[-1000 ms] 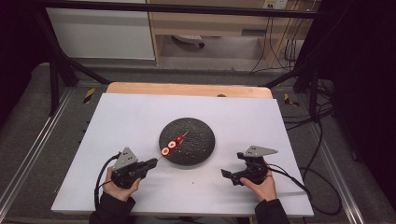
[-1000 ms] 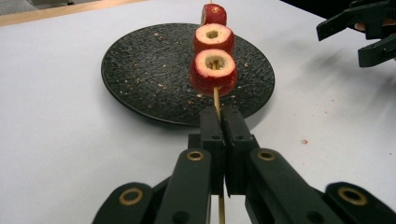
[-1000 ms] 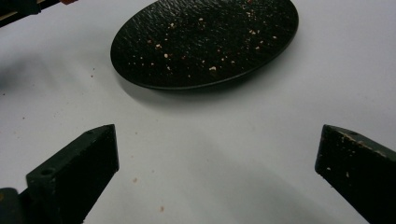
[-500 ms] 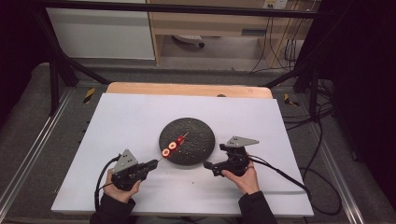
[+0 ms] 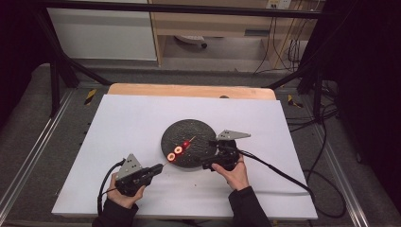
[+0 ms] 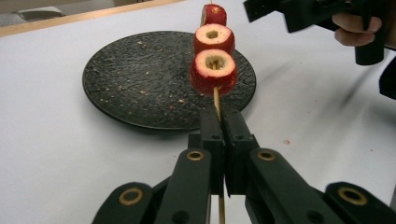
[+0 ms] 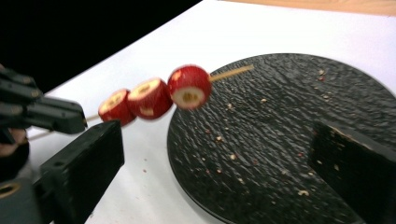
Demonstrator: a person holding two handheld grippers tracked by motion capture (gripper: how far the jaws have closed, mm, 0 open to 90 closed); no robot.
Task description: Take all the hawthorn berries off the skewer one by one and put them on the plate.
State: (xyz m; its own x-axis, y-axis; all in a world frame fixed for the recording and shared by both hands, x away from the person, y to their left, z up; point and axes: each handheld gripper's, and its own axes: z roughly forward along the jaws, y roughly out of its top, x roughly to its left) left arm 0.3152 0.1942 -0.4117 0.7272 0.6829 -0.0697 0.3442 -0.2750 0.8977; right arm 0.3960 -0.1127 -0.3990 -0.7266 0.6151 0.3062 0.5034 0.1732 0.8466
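A thin wooden skewer point(image 6: 216, 99) carries three red fruit slices point(image 6: 214, 72) with pale cored centres. My left gripper point(image 6: 219, 122) is shut on the skewer's bare end and holds it just above the near edge of a round black plate point(image 6: 130, 84). In the high view the left gripper point(image 5: 158, 168) sits at the plate's point(image 5: 198, 132) front left, with the slices point(image 5: 178, 150) over the rim. My right gripper point(image 5: 208, 163) is at the plate's front right. Its jaws stand wide open around empty space point(image 7: 219, 177), facing the slices point(image 7: 187, 86).
The plate point(image 7: 289, 121) carries scattered crumbs and lies mid-table on a white sheet point(image 5: 132, 123). A wooden table edge point(image 5: 189, 90) runs along the back. Cables trail from both grippers toward the front, and black frame poles stand at both sides.
My right gripper has moved left and forward, from the open table to the plate's front right edge. The left gripper and the skewer have barely moved.
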